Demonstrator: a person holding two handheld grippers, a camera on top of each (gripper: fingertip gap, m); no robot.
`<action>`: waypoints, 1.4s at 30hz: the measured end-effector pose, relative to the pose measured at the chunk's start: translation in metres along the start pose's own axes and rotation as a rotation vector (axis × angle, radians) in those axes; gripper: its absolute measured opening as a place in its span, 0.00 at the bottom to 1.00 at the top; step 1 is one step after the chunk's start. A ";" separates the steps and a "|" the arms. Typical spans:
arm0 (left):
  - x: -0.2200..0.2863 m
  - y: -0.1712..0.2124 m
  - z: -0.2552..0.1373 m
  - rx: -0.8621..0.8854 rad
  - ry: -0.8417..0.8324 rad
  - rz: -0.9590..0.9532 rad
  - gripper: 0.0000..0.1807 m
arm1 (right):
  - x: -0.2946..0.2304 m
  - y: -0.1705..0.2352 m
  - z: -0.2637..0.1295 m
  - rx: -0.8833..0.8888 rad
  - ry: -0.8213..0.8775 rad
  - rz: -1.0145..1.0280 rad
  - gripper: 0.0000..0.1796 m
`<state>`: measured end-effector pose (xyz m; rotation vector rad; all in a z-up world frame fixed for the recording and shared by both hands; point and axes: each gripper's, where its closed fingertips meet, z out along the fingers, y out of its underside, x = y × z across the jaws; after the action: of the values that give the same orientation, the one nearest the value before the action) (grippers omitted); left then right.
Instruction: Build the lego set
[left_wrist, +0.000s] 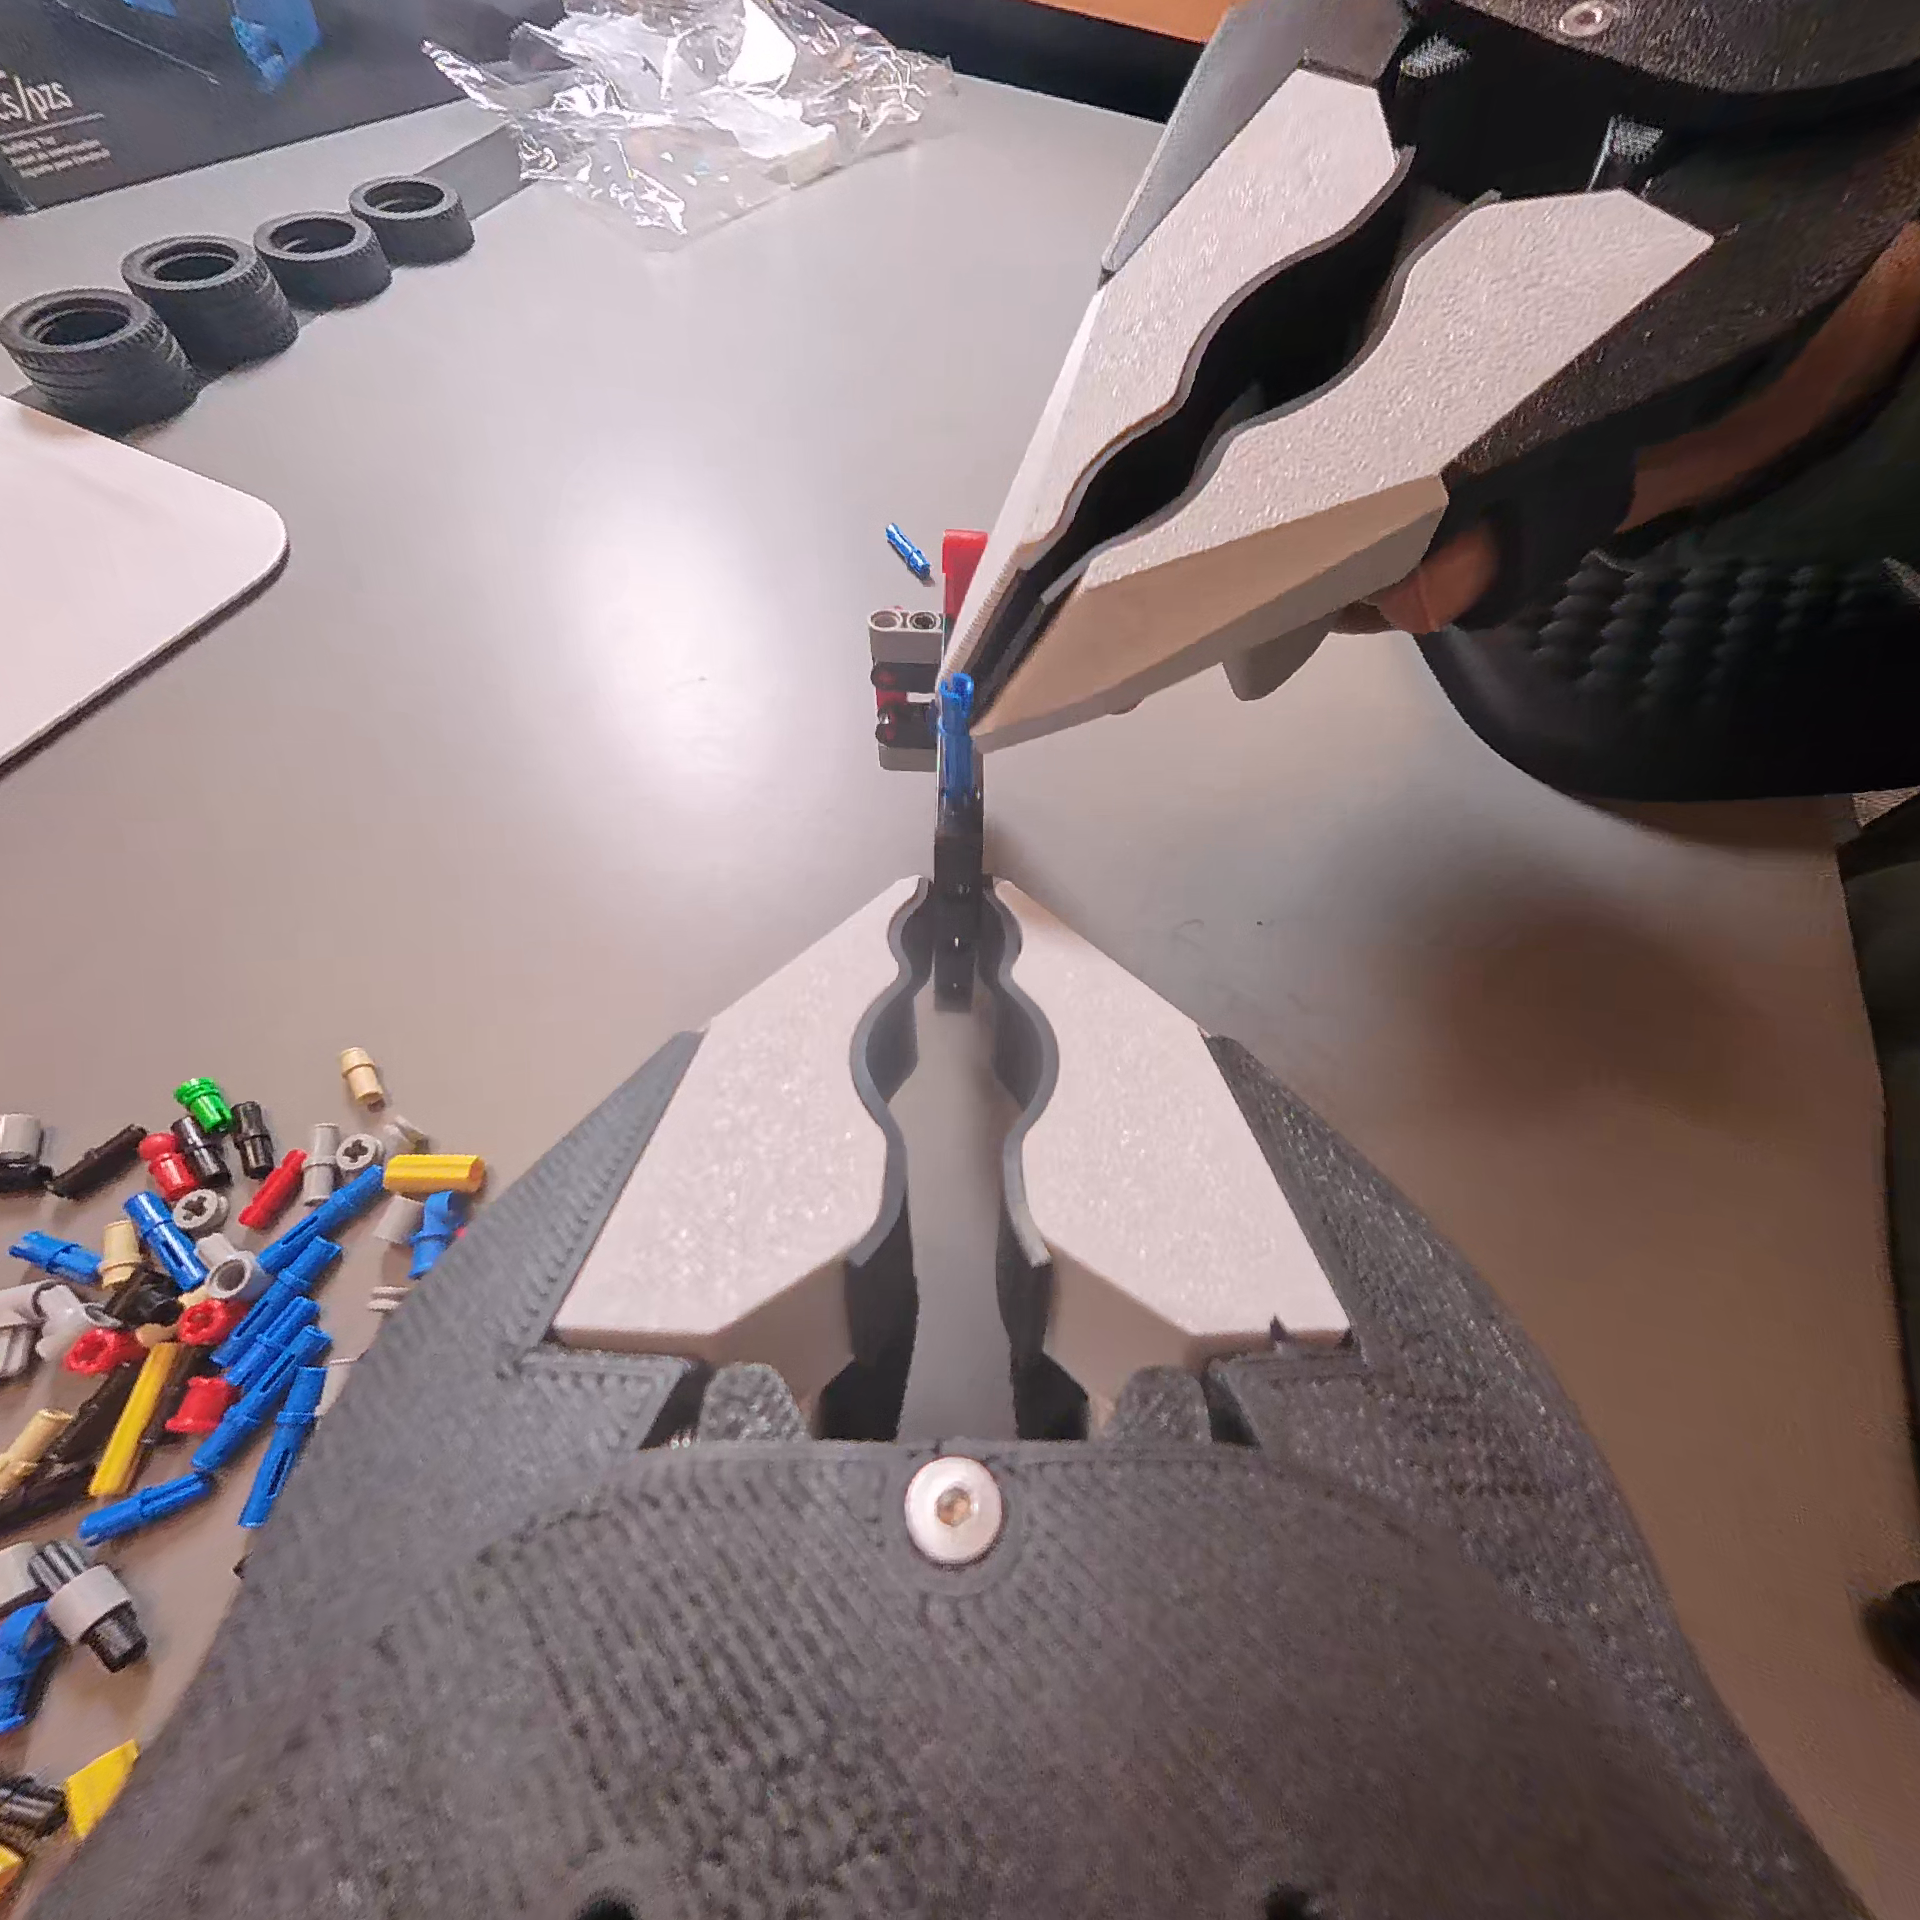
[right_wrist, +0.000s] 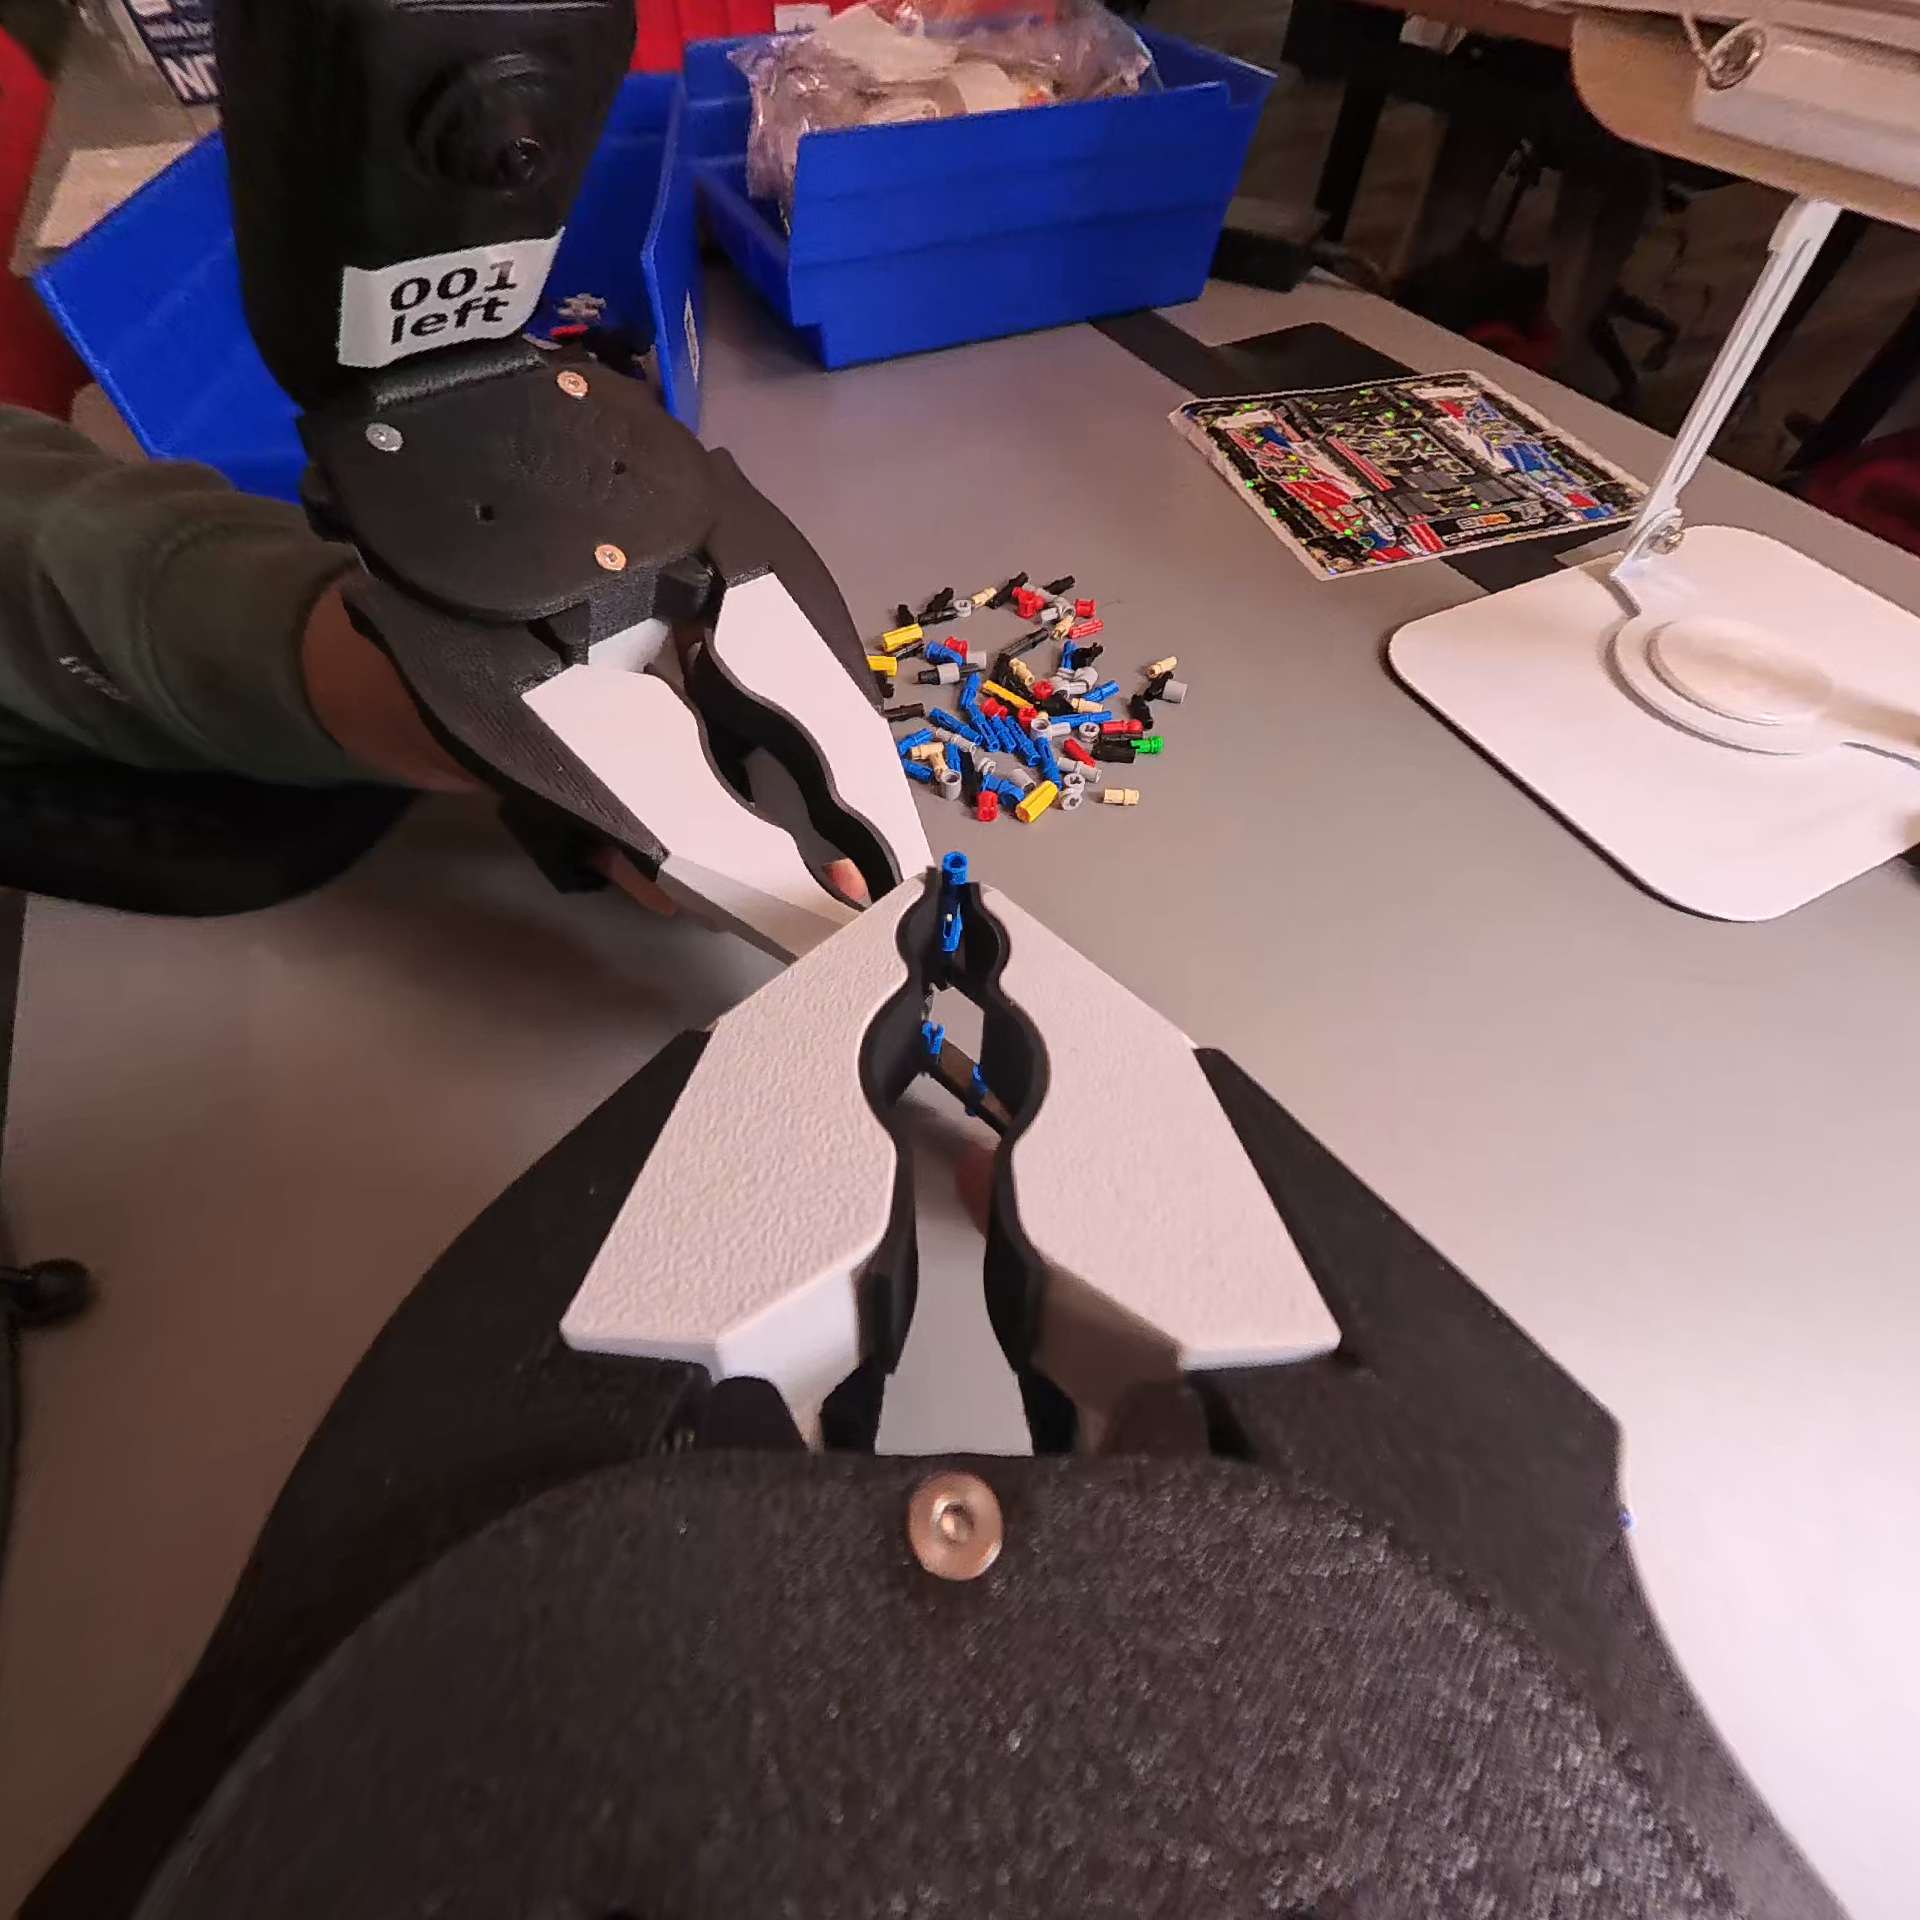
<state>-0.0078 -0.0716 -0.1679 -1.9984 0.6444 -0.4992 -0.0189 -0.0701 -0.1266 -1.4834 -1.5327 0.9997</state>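
At the centre of both wrist views, the left gripper (left_wrist: 958, 883) is clamping a black beam (left_wrist: 957, 862) while the right gripper (right_wrist: 948, 883), fingers closed on a blue pin (right_wrist: 951, 883), is seating it, likely needing a straight push next.

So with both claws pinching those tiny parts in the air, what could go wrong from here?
1. The right claw grips the blue pin only at its very tips, so pushing could twist the pin and pop it out.
2. The left claw holds the thin black beam by one end, so insertion force may pivot it.
3. A dropped pin could roll into the loose parts pile and be hard to find.
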 end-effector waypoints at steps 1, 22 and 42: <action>0.000 0.000 0.000 -0.001 -0.003 0.003 0.03 | 0.000 0.000 0.000 0.002 -0.002 0.004 0.01; -0.001 0.004 0.005 0.019 0.007 0.016 0.04 | -0.002 0.012 0.004 -0.022 0.004 -0.062 0.00; -0.022 -0.013 -0.015 0.041 -0.133 0.120 0.04 | 0.004 0.014 -0.002 -0.278 0.017 -0.223 0.00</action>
<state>-0.0308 -0.0621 -0.1516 -1.9229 0.6612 -0.3023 -0.0111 -0.0653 -0.1388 -1.4597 -1.8355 0.6636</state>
